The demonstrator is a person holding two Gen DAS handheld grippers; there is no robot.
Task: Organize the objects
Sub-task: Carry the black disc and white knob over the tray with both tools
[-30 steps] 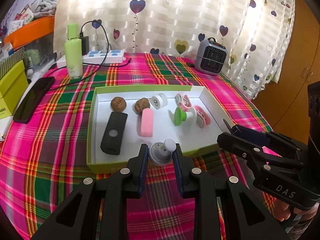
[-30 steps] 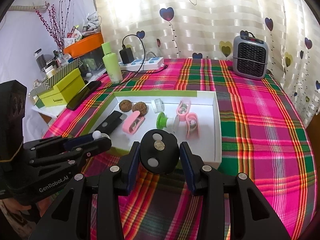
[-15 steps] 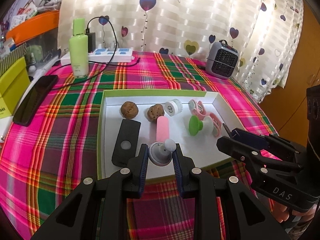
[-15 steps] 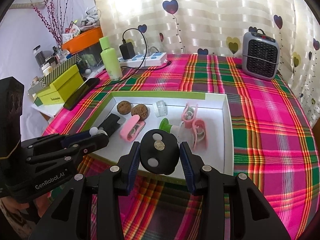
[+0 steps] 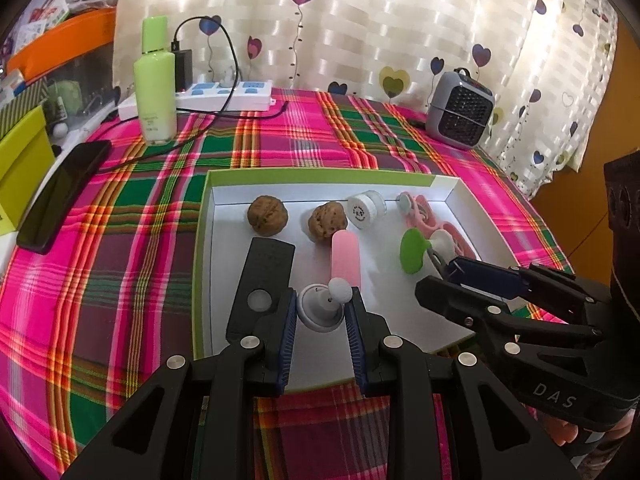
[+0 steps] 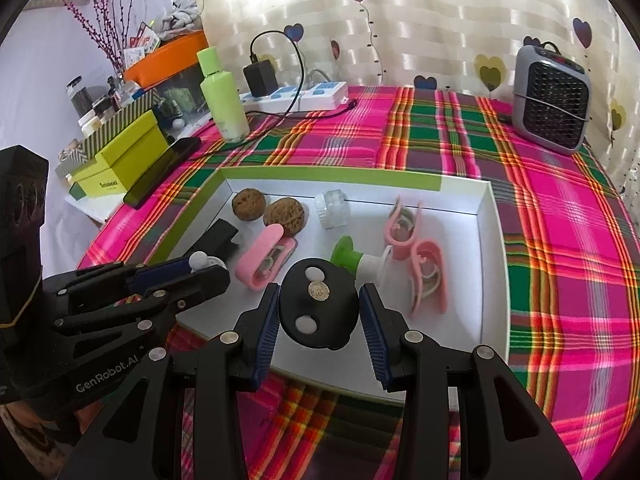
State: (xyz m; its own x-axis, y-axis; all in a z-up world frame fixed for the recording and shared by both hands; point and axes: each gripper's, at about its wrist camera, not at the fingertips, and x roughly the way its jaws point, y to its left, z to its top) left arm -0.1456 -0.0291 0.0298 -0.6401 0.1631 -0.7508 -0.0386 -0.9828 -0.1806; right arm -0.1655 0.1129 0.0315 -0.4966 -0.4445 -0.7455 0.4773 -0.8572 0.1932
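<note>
Two hand-held grippers over your tray (image 5: 202, 248) | left hand-held gripper (image 5: 321, 316) clamps grey knob (image 5: 322, 310) | right hand-held gripper (image 6: 319, 316) clamps black disc (image 6: 318, 310) | near table's front edge

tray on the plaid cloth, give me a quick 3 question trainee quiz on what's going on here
1. True or false: the left claw is shut on a small grey-white knob.
2. What does the right claw hold? A) a walnut B) a black round disc C) the pink clip
3. Fill in: the two walnuts lie inside the white ____ with the green rim.

Key
1. True: both pads press on the knob, above the tray.
2. B: the black round disc sits clamped between the pads; the walnuts and the pink clip lie loose in the tray.
3. tray
</note>
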